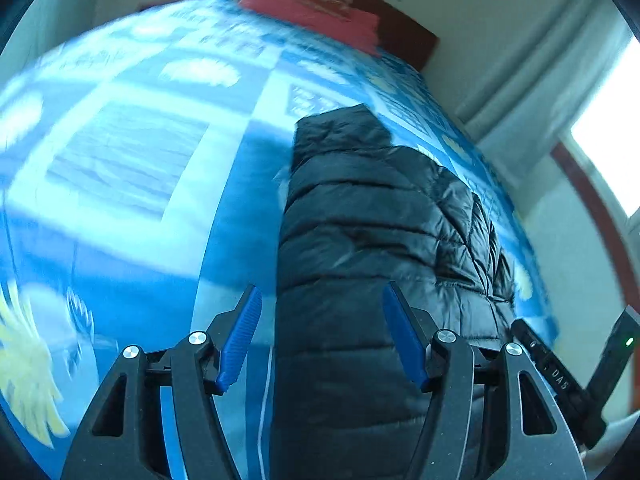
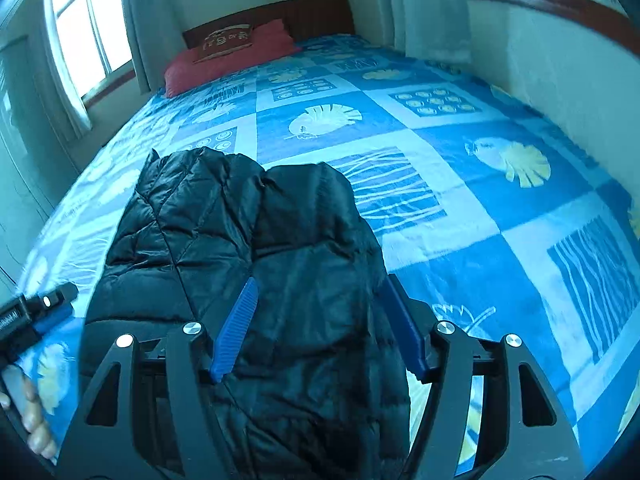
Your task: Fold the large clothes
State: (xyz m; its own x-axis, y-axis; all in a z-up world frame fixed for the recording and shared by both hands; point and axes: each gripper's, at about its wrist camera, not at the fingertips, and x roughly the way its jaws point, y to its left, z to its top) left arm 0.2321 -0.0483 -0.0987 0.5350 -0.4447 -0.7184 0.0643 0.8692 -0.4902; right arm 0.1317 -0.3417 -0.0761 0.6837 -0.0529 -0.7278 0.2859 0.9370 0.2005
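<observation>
A: Black puffer jacket point(image 2: 256, 264) — where does it lie?
B: On the bed point(image 2: 460, 208), folded lengthwise into one long quilted bundle, on the blue patchwork bedspread point(image 1: 120, 184) printed with pale leaves.
A: And the grippers?
B: The left gripper point(image 1: 322, 336) stands open above the jacket, blue pads apart, gripping nothing. The right gripper point(image 2: 320, 328) is likewise open with the jacket under it, not pinched.
A: Any containers?
B: I see none to report.
A: The room?
B: One red pillow point(image 2: 224, 60) against a dark wooden headboard point(image 2: 320, 12), pale curtains point(image 2: 428, 4), two windows point(image 2: 88, 28). One jacket, two grippers; a hand point(image 2: 34, 420) shows at the right view's left edge.
</observation>
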